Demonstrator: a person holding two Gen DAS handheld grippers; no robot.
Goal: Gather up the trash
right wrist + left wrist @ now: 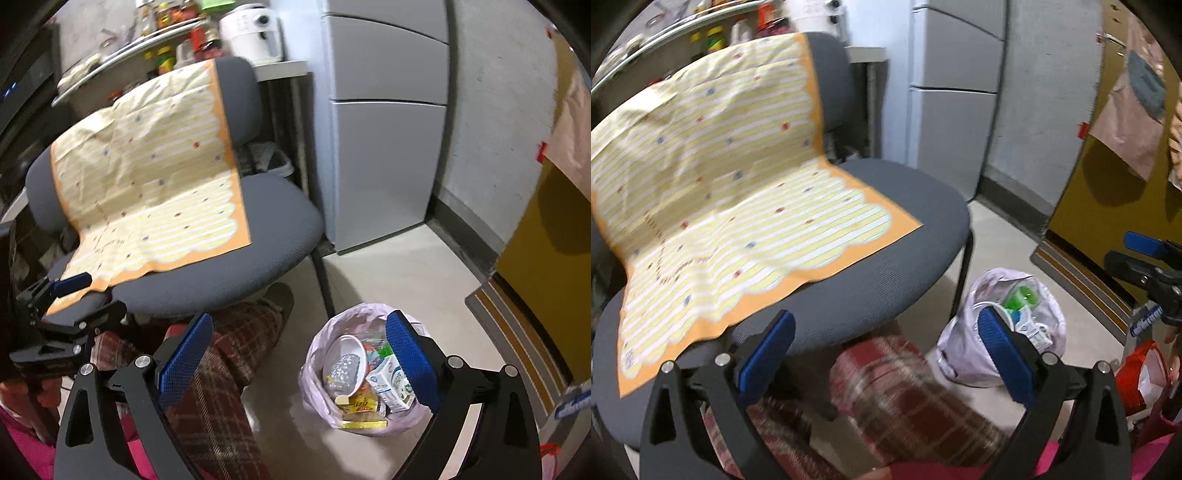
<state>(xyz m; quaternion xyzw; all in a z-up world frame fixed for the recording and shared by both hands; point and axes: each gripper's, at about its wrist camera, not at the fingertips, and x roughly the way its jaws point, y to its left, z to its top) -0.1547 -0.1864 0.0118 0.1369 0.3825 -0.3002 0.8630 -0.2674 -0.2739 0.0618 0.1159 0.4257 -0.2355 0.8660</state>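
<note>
Both tongs, left (886, 354) and right (301, 360), wide open, empty; trash bag (325, 343) below right tongs (thin, limp, light): grip gathered rim.

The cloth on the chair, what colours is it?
The cloth has yellow and white stripes, small coloured dots and an orange border. The left wrist view shows it best.

I count one grey chair (207, 236), one striped yellow cloth (155, 177) on it, one trash bag (317, 369), one fridge (384, 129), and my two grippers (886, 354) (299, 362).
</note>
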